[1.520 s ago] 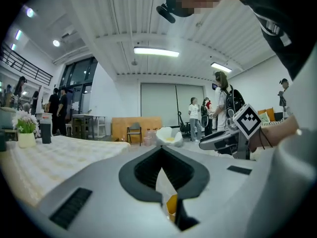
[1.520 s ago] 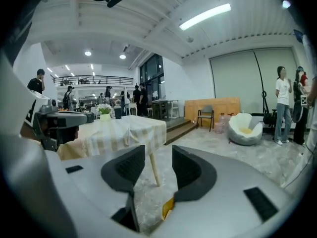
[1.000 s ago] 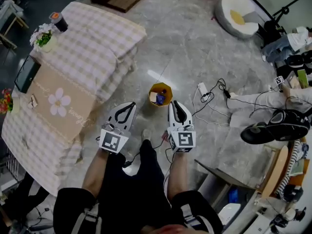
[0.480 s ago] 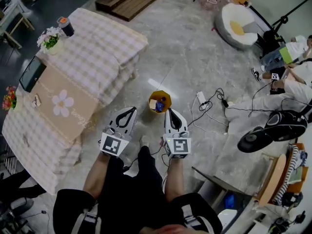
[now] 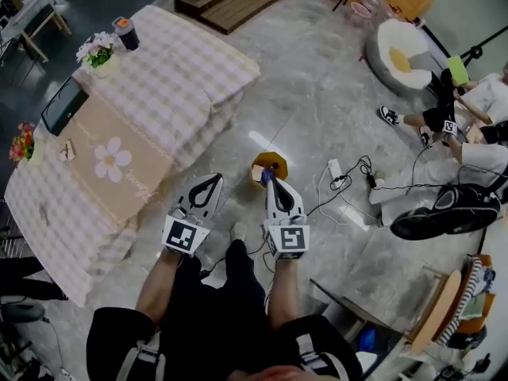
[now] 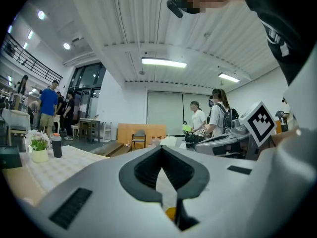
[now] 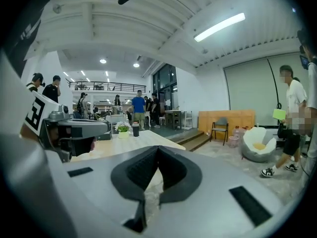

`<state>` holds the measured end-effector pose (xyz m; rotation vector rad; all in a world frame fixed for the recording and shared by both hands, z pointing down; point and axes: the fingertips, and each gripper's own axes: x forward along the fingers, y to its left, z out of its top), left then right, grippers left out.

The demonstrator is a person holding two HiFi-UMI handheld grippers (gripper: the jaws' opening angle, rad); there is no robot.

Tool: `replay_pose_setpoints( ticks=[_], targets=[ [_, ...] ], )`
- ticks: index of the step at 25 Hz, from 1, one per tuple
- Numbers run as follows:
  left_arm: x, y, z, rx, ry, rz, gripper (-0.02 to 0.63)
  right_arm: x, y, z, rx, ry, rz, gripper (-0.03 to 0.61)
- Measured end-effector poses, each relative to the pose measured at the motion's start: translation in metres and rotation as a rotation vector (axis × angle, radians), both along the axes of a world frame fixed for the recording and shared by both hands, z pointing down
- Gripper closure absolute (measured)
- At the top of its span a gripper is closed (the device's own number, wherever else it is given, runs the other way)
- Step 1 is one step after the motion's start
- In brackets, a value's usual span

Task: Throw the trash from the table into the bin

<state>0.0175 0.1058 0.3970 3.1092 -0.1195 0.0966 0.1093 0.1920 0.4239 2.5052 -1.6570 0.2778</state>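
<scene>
The yellow bin (image 5: 268, 167) stands on the floor with scraps inside, right in front of my right gripper (image 5: 275, 183), whose tip covers part of its near rim. That gripper is shut with nothing in it (image 7: 157, 149). My left gripper (image 5: 212, 180) hangs beside it over the floor, also shut and empty (image 6: 161, 149). The checked-cloth table (image 5: 182, 70) lies to the left. On it a small crumpled scrap (image 5: 67, 151) rests near the left edge, and a dark cup with an orange lid (image 5: 125, 32) stands at the far end.
A flower vase (image 5: 98, 54), a black tablet (image 5: 63, 105) and a beige flower runner (image 5: 111, 161) are on the table. A power strip and cables (image 5: 337, 169) trail right of the bin. People sit at the right beside a black bag (image 5: 452, 209).
Both grippers have risen and come forward a little; the right gripper's tip now overlaps the bin's near rim. The view has swung left, bringing more of the table into sight.
</scene>
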Motion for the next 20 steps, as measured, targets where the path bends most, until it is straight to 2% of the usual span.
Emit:
replay_pose_setpoints(
  ticks=[5, 10, 15, 20],
  targets=[
    [-0.029, -0.035, -0.004, 0.014, -0.007, -0.078, 0.611, -0.02, -0.043, -0.007, 0.001, 0.002, -0.076, 0.572],
    [-0.078, -0.085, -0.006, 0.016, -0.011, -0.214, 0.611, -0.06, -0.106, -0.009, 0.006, -0.009, -0.204, 0.572],
    [-0.135, -0.135, -0.004, 0.013, -0.007, -0.342, 0.611, -0.119, -0.173, -0.002, 0.002, -0.014, -0.355, 0.572],
    [-0.21, -0.188, 0.0, 0.017, -0.025, -0.471, 0.611, -0.188, -0.242, 0.001, 0.008, -0.015, -0.49, 0.572]
  ],
)
